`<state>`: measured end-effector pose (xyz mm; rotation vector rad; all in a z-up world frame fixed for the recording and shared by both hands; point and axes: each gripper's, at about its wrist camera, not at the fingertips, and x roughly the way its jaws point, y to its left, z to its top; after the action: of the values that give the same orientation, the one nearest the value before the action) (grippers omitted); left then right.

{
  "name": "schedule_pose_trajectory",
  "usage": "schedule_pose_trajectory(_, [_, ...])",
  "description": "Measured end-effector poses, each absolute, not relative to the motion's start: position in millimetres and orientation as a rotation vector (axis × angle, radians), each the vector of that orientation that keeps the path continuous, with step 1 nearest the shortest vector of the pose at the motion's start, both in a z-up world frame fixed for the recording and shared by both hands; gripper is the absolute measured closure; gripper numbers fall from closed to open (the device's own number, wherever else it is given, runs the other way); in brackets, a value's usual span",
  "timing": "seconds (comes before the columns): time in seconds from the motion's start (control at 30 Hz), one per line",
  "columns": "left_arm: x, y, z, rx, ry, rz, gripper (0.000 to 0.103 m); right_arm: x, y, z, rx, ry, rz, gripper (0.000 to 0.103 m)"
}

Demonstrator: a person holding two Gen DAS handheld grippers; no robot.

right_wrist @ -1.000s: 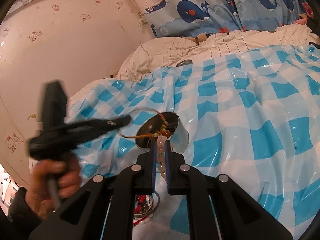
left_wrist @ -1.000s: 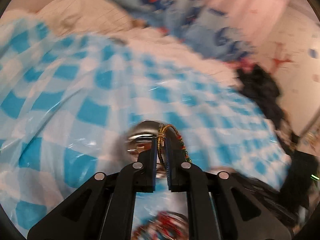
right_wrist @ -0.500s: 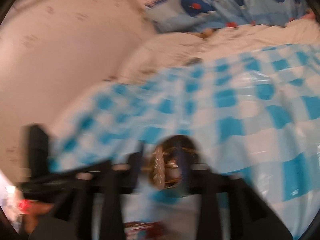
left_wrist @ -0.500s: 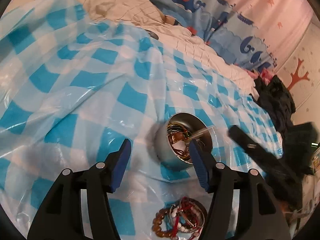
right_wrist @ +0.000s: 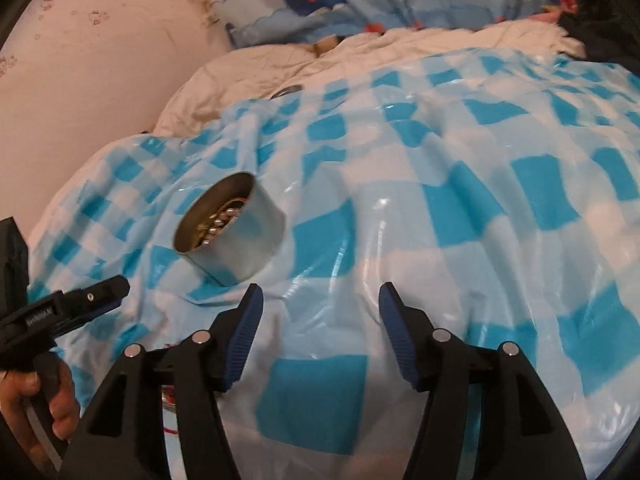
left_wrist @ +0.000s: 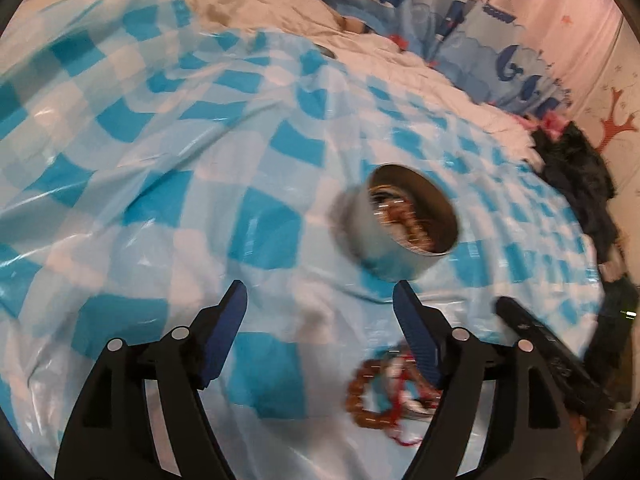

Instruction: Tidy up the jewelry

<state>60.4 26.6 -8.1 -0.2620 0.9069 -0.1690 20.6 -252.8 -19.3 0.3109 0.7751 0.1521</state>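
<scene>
The round metal tin [left_wrist: 404, 228] sits on the blue-checked plastic sheet [left_wrist: 160, 184], just beyond and right of the left gripper [left_wrist: 320, 312] and beyond-left of the right gripper [right_wrist: 318, 316]. Both jaws have just been opening, nothing between them. Beaded bracelets [right_wrist: 218, 222] fill the tin; more bracelets [left_wrist: 380, 392] lie loose nearby. No writing is legible.

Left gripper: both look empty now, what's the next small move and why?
Probably lower the left gripper toward the pile of bracelets lying on the checked cloth just below its right finger. Its jaws have just been opening, with nothing between them. The tin already holds beads, and the right gripper, also opened and empty, sits further from the pile.
</scene>
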Motion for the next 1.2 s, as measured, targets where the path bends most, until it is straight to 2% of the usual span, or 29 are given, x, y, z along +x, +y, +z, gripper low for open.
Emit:
schedule_pose_trajectory(0.17, [55.3,32.4,-29.7,-0.238,0.823,-0.075,0.031,15.9,-243.2,-25.2,0.235,0.73,0.082,0.04])
schedule_pose_trajectory(0.23, [54.4,36.5,-37.2,-0.264,0.814,-0.073,0.03,14.2,-245.9,-25.5,0.247,0.718,0.088,0.03])
schedule_pose_trajectory(0.3, [54.5,37.7,-44.2,-0.27,0.82,-0.074,0.027,16.6,-247.7,-28.6,0.26,0.739,0.099,0.027])
schedule_pose_trajectory(0.4, [56.9,35.7,-45.5,-0.262,0.832,-0.091,0.02,17.7,-247.5,-31.0,0.256,0.758,0.093,0.027])
schedule_pose_trajectory(0.57, [61.1,26.2,-49.4,-0.215,0.864,-0.086,0.014,16.4,-245.3,-31.8,0.239,0.765,0.079,0.027])
schedule_pose_trajectory(0.9, [62.0,23.7,-49.9,-0.199,0.877,-0.082,0.013,19.7,-238.4,-35.1,0.196,0.798,0.077,0.018])
schedule_pose_trajectory(1.2, [62.9,22.0,-50.9,-0.191,0.88,-0.079,0.012,20.2,-235.6,-35.7,0.181,0.805,0.077,0.015])
